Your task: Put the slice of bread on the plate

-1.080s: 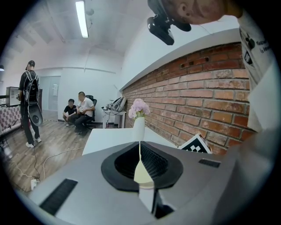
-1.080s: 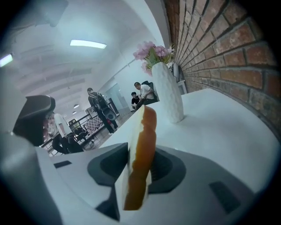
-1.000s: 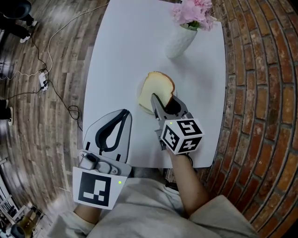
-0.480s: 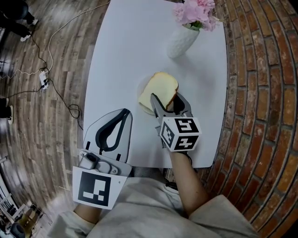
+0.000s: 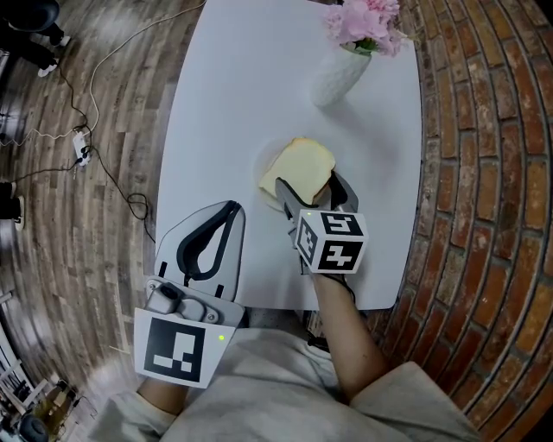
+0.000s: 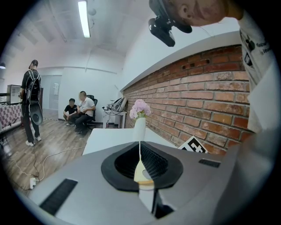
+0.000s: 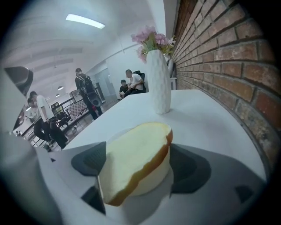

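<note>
Beneath the head camera, grey-brown wood planks (image 5: 60, 242) cover the floor on the left and a red brick wall (image 5: 484, 173) rises on the right. Thin cables (image 5: 108, 173) trail across the planks. Between floor and wall stands one smooth white table (image 5: 233, 95) with rounded corners.

Two grey plastic grippers reach over its near edge, each with a cube of black-and-white markers. The left gripper (image 5: 232, 208) has its jaws closed together with nothing between them. The right gripper (image 5: 309, 185) has its jaws opening wide on either side of the bread; one black pad stands clear of it and the other is just beside the crust.

Near the far end stands one tapered white vase (image 5: 335, 76) with a dimpled surface, holding pink flowers (image 5: 365, 22). One small round white plate (image 5: 263, 177) sits mid-table. The single slice of bread (image 5: 304, 166), with pale yellow crumb and a brown crust, rests on the plate and covers most of it.
</note>
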{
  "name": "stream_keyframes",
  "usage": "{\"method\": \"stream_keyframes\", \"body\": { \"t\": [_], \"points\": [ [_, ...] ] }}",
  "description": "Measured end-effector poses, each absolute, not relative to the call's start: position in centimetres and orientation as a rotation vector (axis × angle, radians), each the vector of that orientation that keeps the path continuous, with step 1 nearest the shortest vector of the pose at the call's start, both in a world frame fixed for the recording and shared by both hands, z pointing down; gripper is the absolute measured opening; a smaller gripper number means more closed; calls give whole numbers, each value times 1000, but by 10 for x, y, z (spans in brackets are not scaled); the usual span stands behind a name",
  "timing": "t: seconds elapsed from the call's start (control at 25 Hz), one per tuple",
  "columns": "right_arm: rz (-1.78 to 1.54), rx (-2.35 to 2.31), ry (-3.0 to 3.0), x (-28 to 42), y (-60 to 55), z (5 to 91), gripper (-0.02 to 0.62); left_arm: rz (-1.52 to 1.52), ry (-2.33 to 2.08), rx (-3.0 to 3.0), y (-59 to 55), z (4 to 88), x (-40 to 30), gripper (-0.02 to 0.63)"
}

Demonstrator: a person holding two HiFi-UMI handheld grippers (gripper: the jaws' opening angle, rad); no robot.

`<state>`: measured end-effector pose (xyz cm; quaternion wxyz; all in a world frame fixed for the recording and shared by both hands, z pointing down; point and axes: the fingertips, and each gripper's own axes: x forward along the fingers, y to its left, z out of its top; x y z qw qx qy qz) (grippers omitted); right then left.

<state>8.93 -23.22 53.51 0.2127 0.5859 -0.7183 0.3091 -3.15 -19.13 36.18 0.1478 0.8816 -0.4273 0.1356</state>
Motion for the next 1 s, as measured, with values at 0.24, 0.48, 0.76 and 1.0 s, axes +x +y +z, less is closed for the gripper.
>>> {"method": "stream_keyframes", "body": {
  "t": [0.24,0.48,0.76,1.0],
  "points": [
    [859,1709,-1965,100,-231,527,433,379,-1229,2541,-188,359,-34,17],
    [815,1763,-2023,100,-232,504,431,360,-1219,2556,-184,353,-32,17],
    [769,1813,-2107,100,-229,478,203,327,-1211,2583,-174,341,-29,17],
    [681,1876,-2183,102,-226,443,8,292,-1196,2607,-163,329,-25,17]
  ]
}}
